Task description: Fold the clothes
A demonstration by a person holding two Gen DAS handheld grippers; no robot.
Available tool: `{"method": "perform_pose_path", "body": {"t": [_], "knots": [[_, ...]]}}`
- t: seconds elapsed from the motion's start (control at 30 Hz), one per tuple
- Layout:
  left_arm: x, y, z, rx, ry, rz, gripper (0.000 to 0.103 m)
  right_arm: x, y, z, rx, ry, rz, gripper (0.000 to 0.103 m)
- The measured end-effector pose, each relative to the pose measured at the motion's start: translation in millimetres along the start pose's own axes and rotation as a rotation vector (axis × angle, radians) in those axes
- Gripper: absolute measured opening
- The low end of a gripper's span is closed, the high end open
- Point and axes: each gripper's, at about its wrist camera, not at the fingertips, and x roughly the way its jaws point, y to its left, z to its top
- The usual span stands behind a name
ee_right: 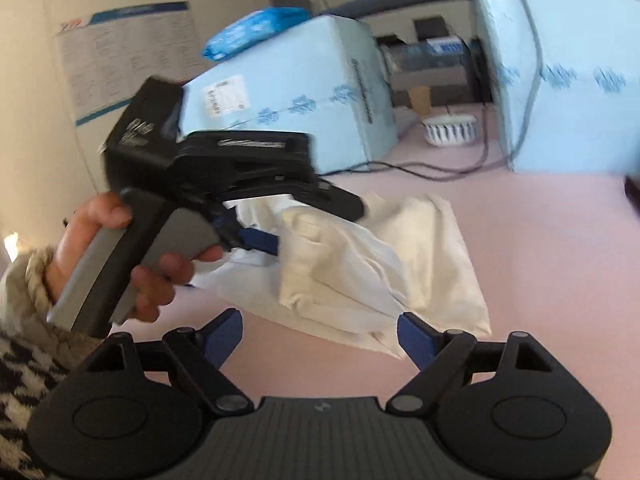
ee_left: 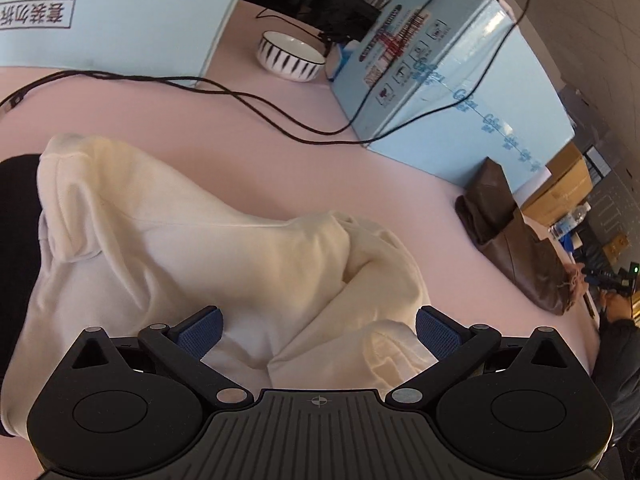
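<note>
A cream garment [ee_left: 208, 248] lies bunched in loose folds on the pink table [ee_left: 280, 148]. In the left wrist view my left gripper [ee_left: 318, 334] stands open just above the cloth. Its blue pads [ee_left: 200, 332] are spread wide over the near folds and press on nothing. In the right wrist view the garment [ee_right: 380, 260] lies ahead. My right gripper [ee_right: 320, 338] is open over bare table, and the cloth's near corner lies close to its right finger. A hand holds the left gripper [ee_right: 246, 232] at the left, with its fingers over the garment's left end.
A striped white bowl [ee_left: 290, 56] stands at the back between light blue boxes [ee_left: 440, 72]. Black cables [ee_left: 240, 96] trail across the table behind the garment. A brown bag [ee_left: 508, 236] lies at the right edge. A person [ee_left: 616, 332] sits beyond it.
</note>
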Motion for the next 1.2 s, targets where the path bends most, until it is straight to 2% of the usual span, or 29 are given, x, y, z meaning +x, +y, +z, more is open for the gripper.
{"method": "perform_pose_path", "body": {"t": [0.03,0.07,0.1,0.17,0.27,0.3,0.33,0.37,0.4,0.47,0.5,0.57,0.67,0.7,0.73,0.77,0.8,0.87,0.9,0.97,1.03,1.13,1.17,1.2], "knots": [[-4,2,0,-0.008,-0.009,-0.006,0.103,4,-20,4,0.146,0.01,-0.015,0.085],[-8,4,0,-0.012,-0.021,-0.006,0.103,8,-41,5,0.313,0.005,-0.025,0.076],[-13,5,0,-0.016,-0.032,-0.006,0.103,8,-59,5,0.485,-0.012,-0.01,0.076],[-24,6,-2,-0.009,-0.064,0.004,0.103,4,-70,5,0.627,-0.015,-0.009,0.077],[-37,7,-6,-0.001,-0.094,0.01,0.103,7,-68,8,0.731,-0.018,-0.07,0.077],[-39,7,-6,-0.002,-0.101,0.007,0.103,11,-68,10,0.757,-0.028,-0.095,0.069],[-44,7,-8,-0.004,-0.112,0.004,0.103,14,-67,14,0.769,-0.04,-0.123,0.054],[-49,7,-9,-0.006,-0.125,0.004,0.103,20,-65,21,0.743,-0.045,-0.16,0.009],[-52,7,-11,-0.007,-0.137,0.006,0.103,28,-59,33,0.679,-0.044,-0.196,0.011],[-61,7,-15,-0.009,-0.169,0.004,0.103,34,-47,53,0.556,-0.065,-0.205,0.011],[-67,7,-18,-0.011,-0.189,0.003,0.103,38,-34,65,0.473,-0.097,-0.187,0.011],[-79,9,-22,-0.023,-0.238,0.005,0.103,45,-13,79,0.389,-0.151,-0.123,0.012],[-99,9,-24,-0.037,-0.318,-0.005,0.103,85,1,92,0.341,-0.059,-0.028,0.024],[-104,7,-22,-0.034,-0.333,-0.016,0.103,103,0,92,0.348,-0.006,-0.006,0.041],[-107,5,-21,-0.029,-0.333,-0.03,0.103,118,-5,91,0.362,0.035,0.009,0.05],[-108,3,-20,-0.024,-0.328,-0.045,0.103,122,-12,90,0.398,0.04,0.054,0.059],[-109,1,-18,-0.02,-0.323,-0.059,0.103,121,-21,89,0.449,0.029,0.118,0.073],[-108,-6,-17,0.009,-0.3,-0.089,0.103,108,-35,91,0.564,-0.002,0.226,0.091],[-105,-11,-17,0.035,-0.287,-0.096,0.103,94,-44,94,0.606,-0.06,0.259,0.096],[-97,-24,-18,0.095,-0.254,-0.11,0.103,62,-61,101,0.652,-0.2,0.294,0.097],[-81,-40,-18,0.149,-0.189,-0.158,0.103,27,-79,100,0.697,-0.31,0.278,0.098],[-52,-65,-19,0.224,-0.075,-0.244,0.103,-13,-104,88,0.751,-0.377,0.235,0.099],[-39,-73,-19,0.232,-0.037,-0.255,0.103,-21,-109,82,0.764,-0.382,0.222,0.099],[-23,-78,-20,0.235,-0.013,-0.227,0.103,-28,-115,74,0.78,-0.383,0.209,0.099]]}}
